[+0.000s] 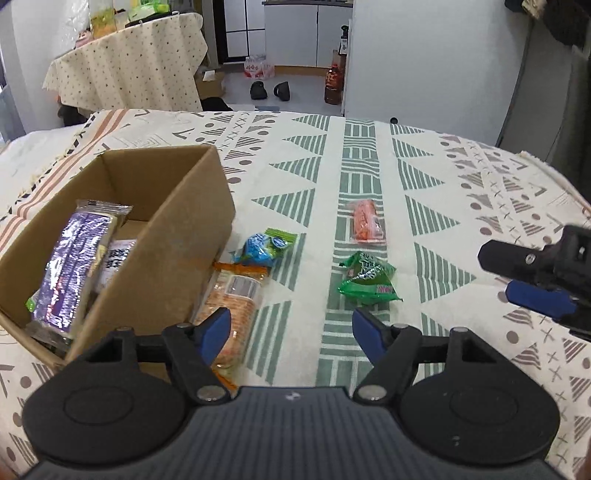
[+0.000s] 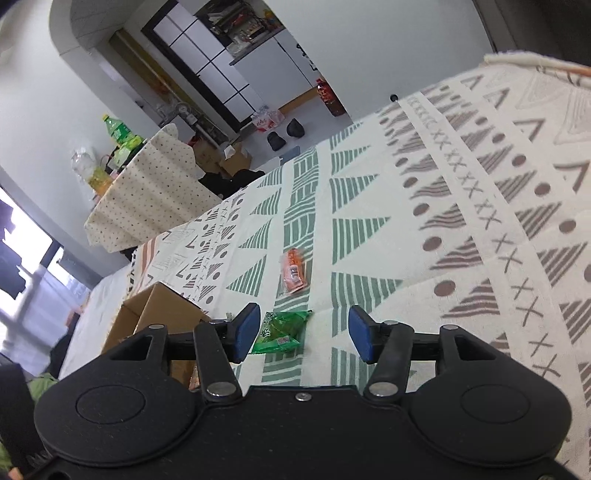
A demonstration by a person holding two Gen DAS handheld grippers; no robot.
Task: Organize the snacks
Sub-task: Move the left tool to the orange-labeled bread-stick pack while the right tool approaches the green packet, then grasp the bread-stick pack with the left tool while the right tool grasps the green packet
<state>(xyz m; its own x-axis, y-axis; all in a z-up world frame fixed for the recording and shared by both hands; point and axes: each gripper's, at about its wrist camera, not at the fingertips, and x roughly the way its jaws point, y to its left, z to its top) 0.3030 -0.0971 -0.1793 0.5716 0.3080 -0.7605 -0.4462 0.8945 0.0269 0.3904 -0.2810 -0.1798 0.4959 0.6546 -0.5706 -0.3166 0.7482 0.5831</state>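
We see a white-walled room with a pale grey floor (image 1: 303, 88). Nearest us, a patterned cloth (image 1: 424, 177) of green and grey triangles covers the work surface, its far edge dropping to the floor. Beyond its far left corner stands a table under a cream dotted cloth (image 1: 125, 70), with bottles and packets on top. At the back, a dark-framed door with white panels (image 2: 207, 62) stands next to white cabinets (image 1: 306, 33). A pair of black slippers (image 1: 269, 90) lies on the floor, with a dark bottle (image 1: 333, 83) by the wall corner. In the right wrist view, bright daylight comes through a window (image 2: 26, 254) at the left.
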